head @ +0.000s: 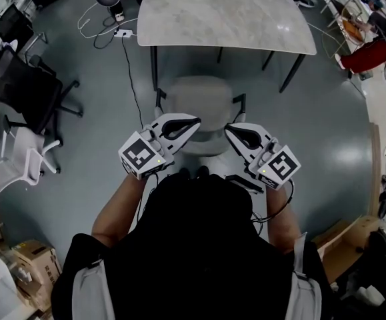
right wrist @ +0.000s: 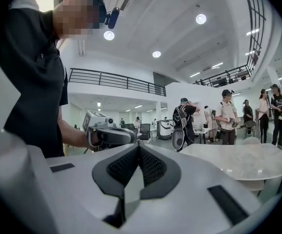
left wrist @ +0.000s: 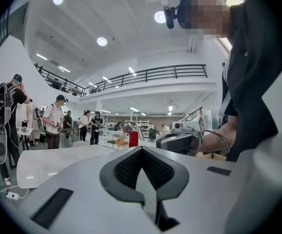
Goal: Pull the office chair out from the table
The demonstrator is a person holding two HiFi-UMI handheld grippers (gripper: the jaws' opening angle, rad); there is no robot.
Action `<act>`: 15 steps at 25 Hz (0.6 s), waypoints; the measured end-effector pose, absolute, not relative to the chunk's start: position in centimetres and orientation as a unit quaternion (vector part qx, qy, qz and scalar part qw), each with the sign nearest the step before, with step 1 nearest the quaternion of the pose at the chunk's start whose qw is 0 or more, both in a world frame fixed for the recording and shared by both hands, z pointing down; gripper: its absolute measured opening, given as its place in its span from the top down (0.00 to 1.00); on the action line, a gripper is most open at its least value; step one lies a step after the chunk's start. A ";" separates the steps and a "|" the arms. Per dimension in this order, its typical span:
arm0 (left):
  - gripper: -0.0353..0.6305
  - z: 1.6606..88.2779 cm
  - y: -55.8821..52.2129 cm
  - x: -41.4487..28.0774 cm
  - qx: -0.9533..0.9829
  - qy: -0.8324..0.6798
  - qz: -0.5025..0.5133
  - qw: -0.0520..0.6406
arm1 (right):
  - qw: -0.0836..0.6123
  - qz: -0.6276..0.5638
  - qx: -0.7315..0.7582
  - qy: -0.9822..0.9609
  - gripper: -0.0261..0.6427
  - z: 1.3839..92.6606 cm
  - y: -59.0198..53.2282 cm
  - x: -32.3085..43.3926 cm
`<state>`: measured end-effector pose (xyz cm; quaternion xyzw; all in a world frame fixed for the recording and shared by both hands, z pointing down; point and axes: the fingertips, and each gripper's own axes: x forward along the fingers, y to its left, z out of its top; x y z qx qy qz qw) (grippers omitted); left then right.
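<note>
The grey office chair (head: 203, 102) stands between me and the marble-topped table (head: 226, 15), its seat just short of the table's near edge. My left gripper (head: 196, 121) and right gripper (head: 227, 129) hang over the chair's backrest, tips turned toward each other, touching nothing. Both are shut and empty. The left gripper view shows its jaws closed (left wrist: 141, 150), with the right gripper (left wrist: 179, 139) opposite and the table (left wrist: 58, 162) behind. The right gripper view shows its own closed jaws (right wrist: 139, 147), the left gripper (right wrist: 109, 134) and the table (right wrist: 238, 162).
A black mesh chair (head: 26, 89) and a white chair (head: 13, 159) stand at the left. A power strip with cables (head: 123, 32) lies by the table's left leg. Cardboard boxes (head: 36, 259) sit at lower left and a red chair (head: 366, 55) at upper right. Several people (right wrist: 226, 116) stand beyond the table.
</note>
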<state>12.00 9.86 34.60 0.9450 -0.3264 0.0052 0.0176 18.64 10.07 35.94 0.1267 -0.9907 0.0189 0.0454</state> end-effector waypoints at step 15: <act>0.93 36.5 10.8 13.3 0.950 -0.309 0.011 0.042 | 0.041 0.027 0.145 -0.988 0.93 36.6 10.4 19.4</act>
